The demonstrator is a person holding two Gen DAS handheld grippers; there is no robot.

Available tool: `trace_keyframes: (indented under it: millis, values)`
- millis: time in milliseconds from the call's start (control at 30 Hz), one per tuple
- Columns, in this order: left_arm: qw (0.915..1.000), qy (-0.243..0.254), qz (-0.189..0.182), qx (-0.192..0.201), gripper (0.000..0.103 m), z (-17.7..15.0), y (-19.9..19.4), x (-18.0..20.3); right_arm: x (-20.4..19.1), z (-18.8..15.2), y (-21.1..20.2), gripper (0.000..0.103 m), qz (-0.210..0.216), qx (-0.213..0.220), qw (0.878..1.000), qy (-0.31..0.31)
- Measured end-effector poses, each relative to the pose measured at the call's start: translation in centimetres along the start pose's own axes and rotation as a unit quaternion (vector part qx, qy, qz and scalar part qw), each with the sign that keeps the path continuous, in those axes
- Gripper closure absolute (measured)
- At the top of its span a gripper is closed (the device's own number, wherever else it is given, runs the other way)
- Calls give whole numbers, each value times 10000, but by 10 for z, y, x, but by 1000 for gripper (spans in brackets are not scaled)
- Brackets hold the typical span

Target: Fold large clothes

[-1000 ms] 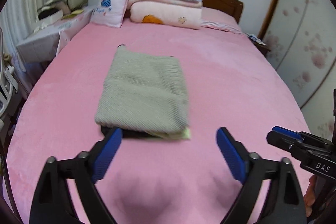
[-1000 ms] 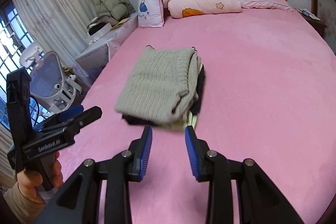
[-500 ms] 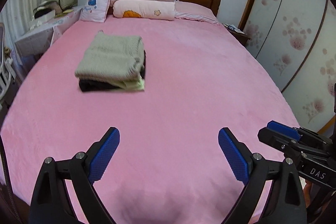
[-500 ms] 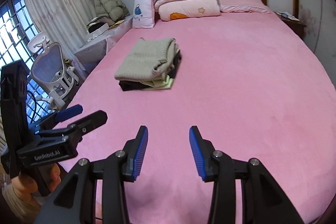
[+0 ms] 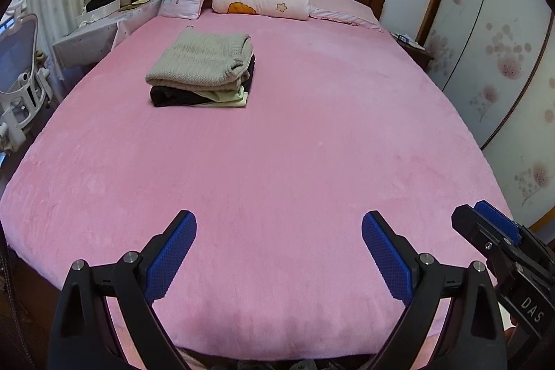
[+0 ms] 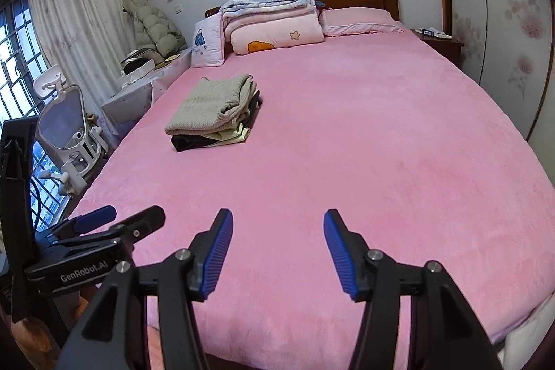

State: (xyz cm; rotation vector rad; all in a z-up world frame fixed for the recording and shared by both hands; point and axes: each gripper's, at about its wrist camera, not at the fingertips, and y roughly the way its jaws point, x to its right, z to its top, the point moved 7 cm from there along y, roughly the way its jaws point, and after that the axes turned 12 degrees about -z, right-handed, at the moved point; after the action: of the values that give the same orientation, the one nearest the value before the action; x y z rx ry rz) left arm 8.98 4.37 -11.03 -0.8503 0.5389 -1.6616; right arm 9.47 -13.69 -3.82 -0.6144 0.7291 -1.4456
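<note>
Pink bed cover [image 5: 295, 162] is bare up front, folded clothes stack [image 5: 203, 70] sits far off near the pillows, so I'd keep left gripper [image 5: 279, 243] spread and right gripper [image 6: 277, 247], jaws opening and empty, low for the next garment.

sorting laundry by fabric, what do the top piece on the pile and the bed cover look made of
Top piece: looks like a chunky knit, maybe wool or acrylic; ribbed stitch rows show, matte beige-grey. Bed cover: seems a plush fleece or velvet-like fabric; short soft nap with faint brushed streaks, pink, slight sheen.
</note>
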Motion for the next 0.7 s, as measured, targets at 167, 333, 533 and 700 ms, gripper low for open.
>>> trace_keyframes:
  millis: [167,333,533,700]
  values:
    - [9999,110,90,3,7,-13,-6,6,-3,-8,-5,48,-165,132,9996,-193]
    - [9995,214,239,-12,7,-24,-9,10,-2,-13,-8,48,-226,201,9993,-217]
    - [9994,126,315,-39,7,-29,-7,8,-1,-19,-6,48,-189,115,9996,-188]
    - [9994,83,334,4,7,-28,-9,6,-4,-19,-2,48,-120,71,9997,-206]
